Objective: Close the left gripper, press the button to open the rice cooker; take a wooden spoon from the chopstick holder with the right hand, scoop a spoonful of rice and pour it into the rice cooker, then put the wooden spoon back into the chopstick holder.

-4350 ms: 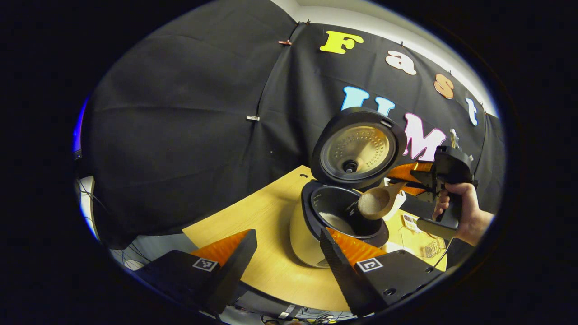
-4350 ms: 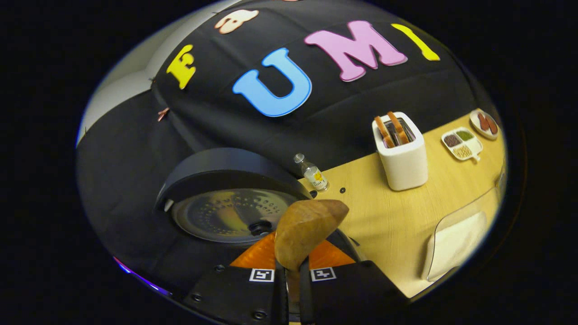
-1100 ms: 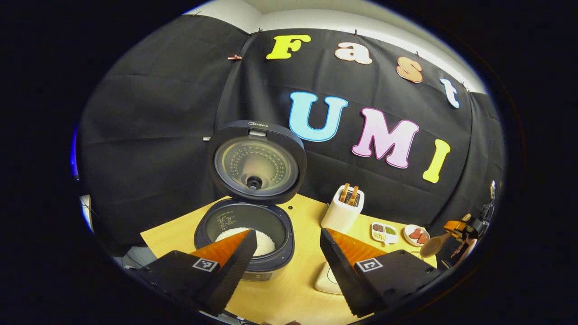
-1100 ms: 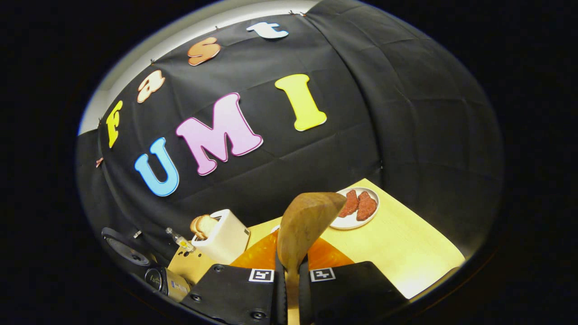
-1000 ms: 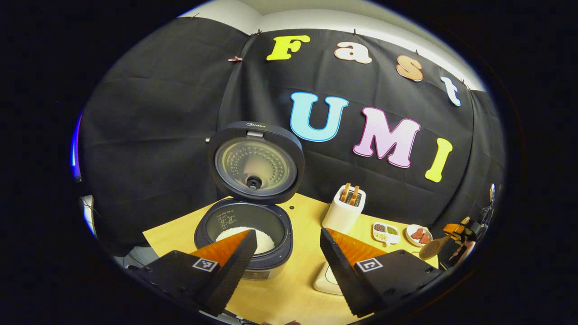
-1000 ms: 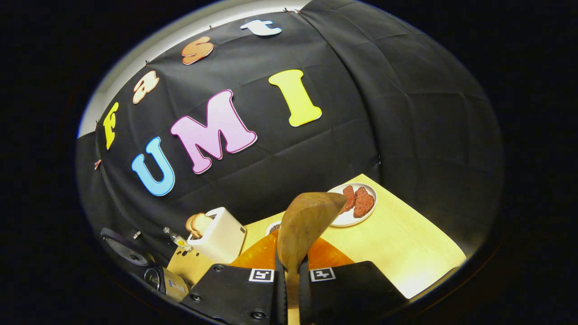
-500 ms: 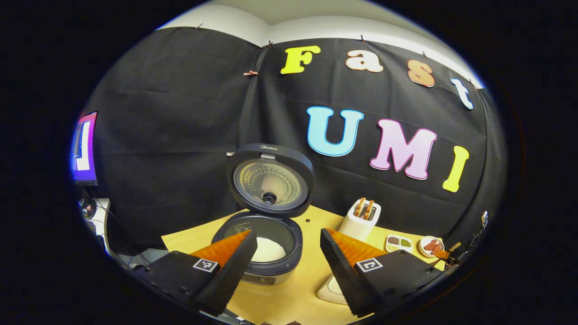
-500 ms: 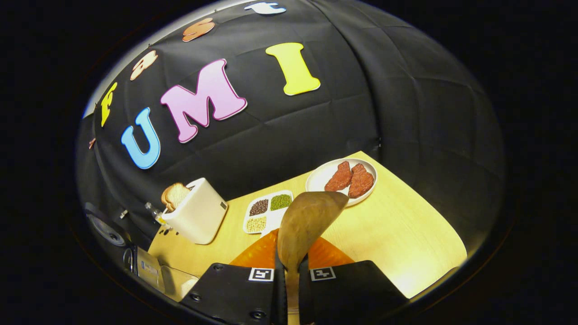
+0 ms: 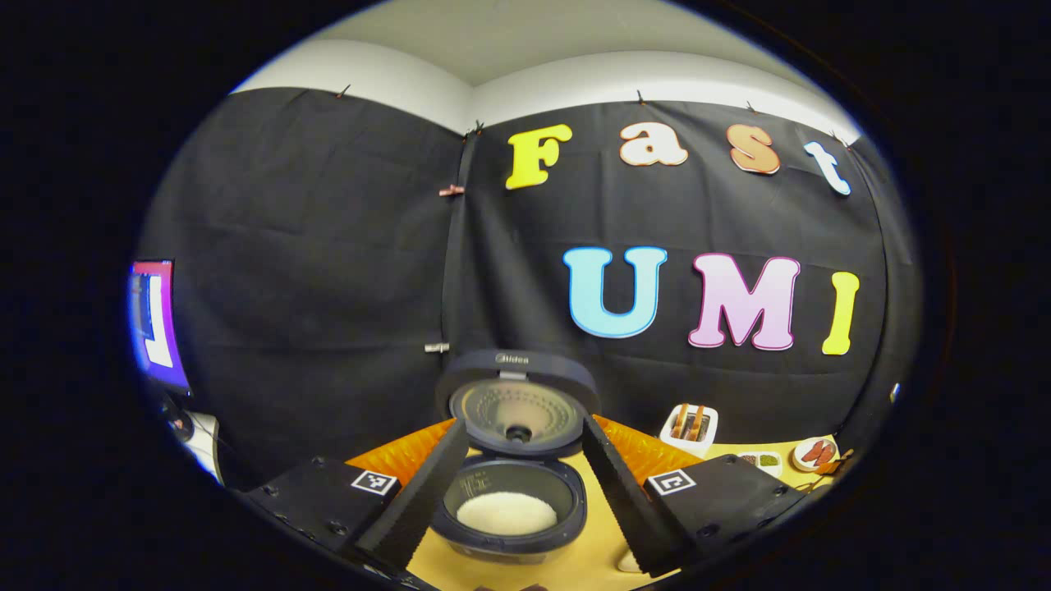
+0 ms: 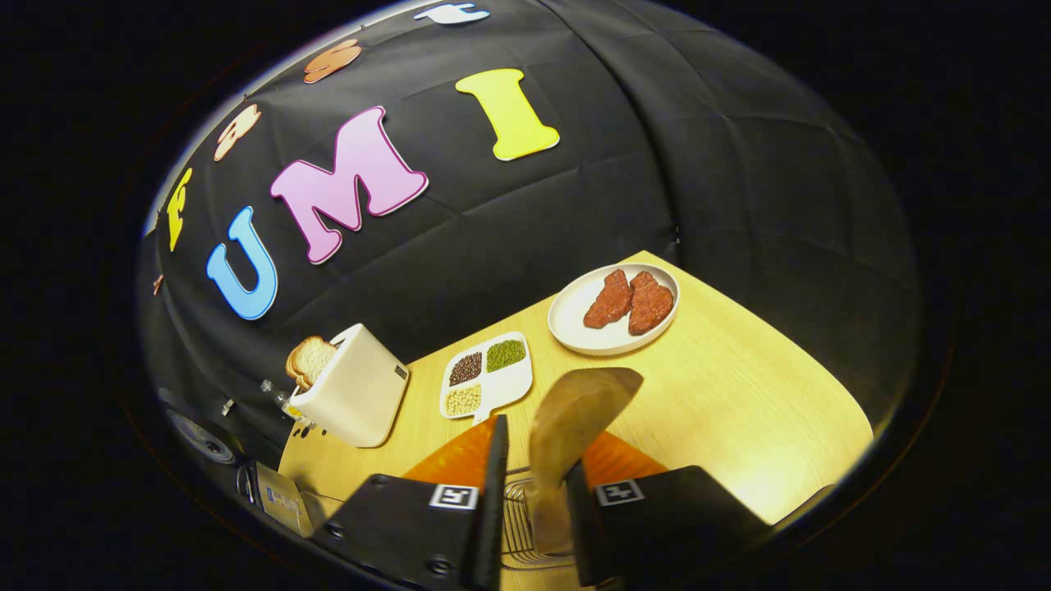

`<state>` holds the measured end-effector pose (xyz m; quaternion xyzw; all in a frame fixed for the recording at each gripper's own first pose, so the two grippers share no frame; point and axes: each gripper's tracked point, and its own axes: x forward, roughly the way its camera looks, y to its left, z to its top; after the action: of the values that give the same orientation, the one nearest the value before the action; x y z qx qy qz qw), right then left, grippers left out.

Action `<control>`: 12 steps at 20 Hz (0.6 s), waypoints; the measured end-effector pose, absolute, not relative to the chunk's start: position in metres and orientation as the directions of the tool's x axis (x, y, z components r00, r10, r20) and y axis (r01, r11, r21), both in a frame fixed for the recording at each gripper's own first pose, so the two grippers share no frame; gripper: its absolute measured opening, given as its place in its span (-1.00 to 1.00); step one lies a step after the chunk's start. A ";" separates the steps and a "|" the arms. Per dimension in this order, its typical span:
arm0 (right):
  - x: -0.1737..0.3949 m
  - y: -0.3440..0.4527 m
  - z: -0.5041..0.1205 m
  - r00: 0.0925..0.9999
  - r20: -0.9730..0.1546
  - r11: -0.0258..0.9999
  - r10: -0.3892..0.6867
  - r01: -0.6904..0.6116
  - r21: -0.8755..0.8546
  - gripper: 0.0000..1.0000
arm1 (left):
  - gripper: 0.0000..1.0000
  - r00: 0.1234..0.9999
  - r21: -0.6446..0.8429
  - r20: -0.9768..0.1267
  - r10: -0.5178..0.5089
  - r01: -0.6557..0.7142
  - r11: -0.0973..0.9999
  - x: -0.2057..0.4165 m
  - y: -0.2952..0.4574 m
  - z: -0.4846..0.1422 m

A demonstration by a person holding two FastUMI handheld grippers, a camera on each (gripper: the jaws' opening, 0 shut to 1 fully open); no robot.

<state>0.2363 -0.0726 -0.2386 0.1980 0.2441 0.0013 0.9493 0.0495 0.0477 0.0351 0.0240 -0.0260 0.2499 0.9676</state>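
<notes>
My right claw [image 10: 532,476] is standing with its fingers parted; the wooden spoon [image 10: 575,431] is rising between them, its handle going down into the wire chopstick holder [image 10: 517,525] directly beneath. I cannot tell whether either finger is touching it. My left claw [image 9: 517,484] is spread wide, framing the open rice cooker [image 9: 513,501] just ahead on the table [image 9: 599,550], white rice [image 9: 507,514] lying inside.

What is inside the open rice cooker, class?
In the left gripper view the rice cooker stands with its lid up. Inside, a mound of white rice lies in the dark pot. The pot's bottom under the rice is covered, so its depth cannot be seen.
</notes>
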 end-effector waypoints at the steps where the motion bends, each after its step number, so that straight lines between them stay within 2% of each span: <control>1: 0.231 -0.073 -0.233 0.883 -0.460 0.924 0.095 0.093 0.370 0.04 | 0.90 0.877 0.049 0.088 0.473 -0.478 0.877 0.053 0.051 0.043; 3: 0.222 -0.078 -0.231 0.888 -0.454 0.934 0.070 0.101 0.343 0.99 | 0.90 0.879 0.089 0.127 0.460 -0.472 0.877 0.061 0.058 0.055; 4: 0.216 -0.085 -0.224 0.893 -0.448 0.940 0.047 0.113 0.323 0.89 | 0.89 0.879 0.111 0.141 0.456 -0.472 0.875 0.066 0.062 0.060; 5: 0.207 -0.088 -0.217 0.898 -0.439 0.943 0.031 0.119 0.310 0.97 | 0.90 0.885 0.127 0.154 0.440 -0.459 0.879 0.072 0.063 0.065; 8: 0.176 -0.101 -0.191 0.913 -0.408 0.956 -0.020 0.137 0.261 0.97 | 0.84 0.904 0.144 0.192 0.382 -0.412 0.900 0.091 0.071 0.079; 12: 0.125 -0.111 -0.154 0.931 -0.354 0.966 -0.084 0.163 0.200 0.97 | 0.97 0.923 0.152 0.224 0.313 -0.351 0.924 0.120 0.091 0.092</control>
<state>0.1246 -0.1111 -0.1544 0.1137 0.1740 -0.0634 0.9761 0.1204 0.0909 0.0921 0.0952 -0.0984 0.1702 0.9758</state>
